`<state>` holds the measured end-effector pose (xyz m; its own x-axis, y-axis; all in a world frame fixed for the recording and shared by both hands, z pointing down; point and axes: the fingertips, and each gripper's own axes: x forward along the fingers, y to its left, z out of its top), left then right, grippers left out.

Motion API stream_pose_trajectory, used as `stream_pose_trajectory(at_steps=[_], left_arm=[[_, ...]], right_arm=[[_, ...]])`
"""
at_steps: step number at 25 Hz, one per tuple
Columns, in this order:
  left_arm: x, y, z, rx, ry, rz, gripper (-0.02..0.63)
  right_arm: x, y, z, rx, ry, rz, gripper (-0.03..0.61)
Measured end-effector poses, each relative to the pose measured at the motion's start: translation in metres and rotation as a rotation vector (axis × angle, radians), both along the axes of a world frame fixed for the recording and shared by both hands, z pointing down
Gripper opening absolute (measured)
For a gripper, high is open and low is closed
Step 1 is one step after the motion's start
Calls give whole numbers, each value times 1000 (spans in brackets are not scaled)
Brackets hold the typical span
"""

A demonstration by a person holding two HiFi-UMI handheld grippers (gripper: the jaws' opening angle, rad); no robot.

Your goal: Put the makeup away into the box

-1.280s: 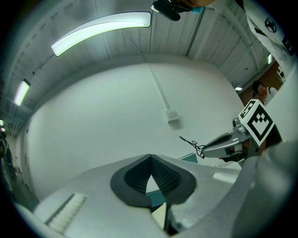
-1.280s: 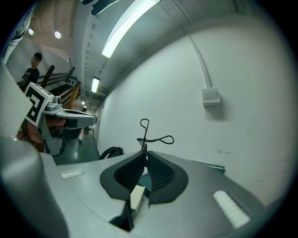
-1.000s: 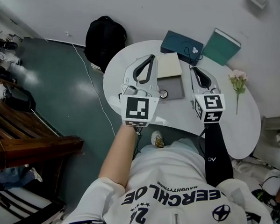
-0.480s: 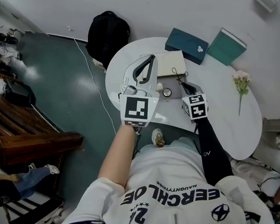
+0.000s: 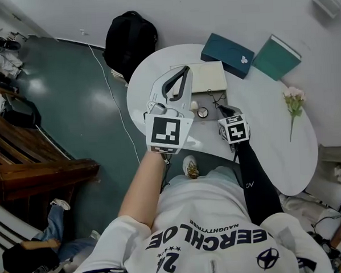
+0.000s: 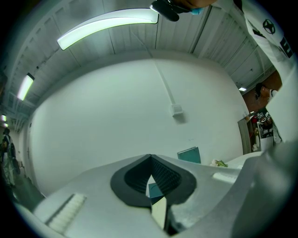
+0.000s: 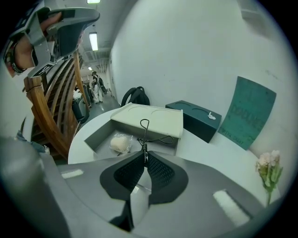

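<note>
My right gripper [image 5: 219, 107] [image 7: 144, 156] is shut on a black wire eyelash curler [image 7: 145, 132] [image 5: 216, 99]. It holds the curler over the right end of the open grey box [image 7: 95, 135] [image 5: 215, 110]. The box's cream lid [image 7: 150, 118] [image 5: 206, 77] rests across its far side. Inside the box lie a wrapped pale puff [image 7: 120, 143] and a small round item [image 5: 202, 112]. My left gripper [image 5: 184, 69] [image 6: 150, 161] is shut on nothing. It is raised above the table's left side and points at the white wall.
A dark teal box [image 5: 232, 54] and a teal book [image 5: 276, 56] lie at the back of the white round table [image 5: 274, 150]. A pink flower [image 5: 292, 95] lies at the right. A black backpack [image 5: 130, 41] sits on the floor, with wooden furniture [image 5: 24, 163] to the left.
My right gripper has moved left and nearer with the eyelash curler, from by the dark teal box to over the grey box. The left gripper has hardly moved.
</note>
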<state>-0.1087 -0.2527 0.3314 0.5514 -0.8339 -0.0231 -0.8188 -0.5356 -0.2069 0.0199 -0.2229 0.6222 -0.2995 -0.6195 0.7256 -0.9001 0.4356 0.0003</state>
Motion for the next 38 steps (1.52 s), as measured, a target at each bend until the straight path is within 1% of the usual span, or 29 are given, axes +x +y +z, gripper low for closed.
stream_pose_trajectory(at_steps=[9, 12, 13, 14, 15, 21, 26, 29, 33, 38], left_arm=[[-1, -6, 2, -4, 2, -1, 2], [-3, -7, 1, -5, 5, -4, 2], [-3, -7, 1, -5, 6, -4, 2], [-3, -7, 1, -5, 6, -4, 2], [-3, -7, 0, -5, 6, -4, 2], [-3, -6, -1, -1, 7, -1, 2], [-3, -4, -2, -1, 13, 2, 2], [-2, -3, -2, -1, 14, 3, 2], [-3, -2, -5, 3, 18, 3, 2], [-6, -3, -12, 11, 24, -6, 2]], right_arm=[[-1, -3, 6, -15, 0, -3, 55], [0, -4, 4, -1, 2, 11, 57], [1, -5, 2, 9, 3, 19, 77], [2, -6, 1, 16, 4, 24, 155], [3, -7, 0, 19, 7, 25, 196], [7, -5, 0, 21, 25, 29, 166], [8, -1, 1, 20, 26, 33, 161], [9, -1, -3, 39, 17, 37, 161], [7, -6, -24, 100, -1, 45, 158], [5, -19, -72, 232, -23, 39, 160]])
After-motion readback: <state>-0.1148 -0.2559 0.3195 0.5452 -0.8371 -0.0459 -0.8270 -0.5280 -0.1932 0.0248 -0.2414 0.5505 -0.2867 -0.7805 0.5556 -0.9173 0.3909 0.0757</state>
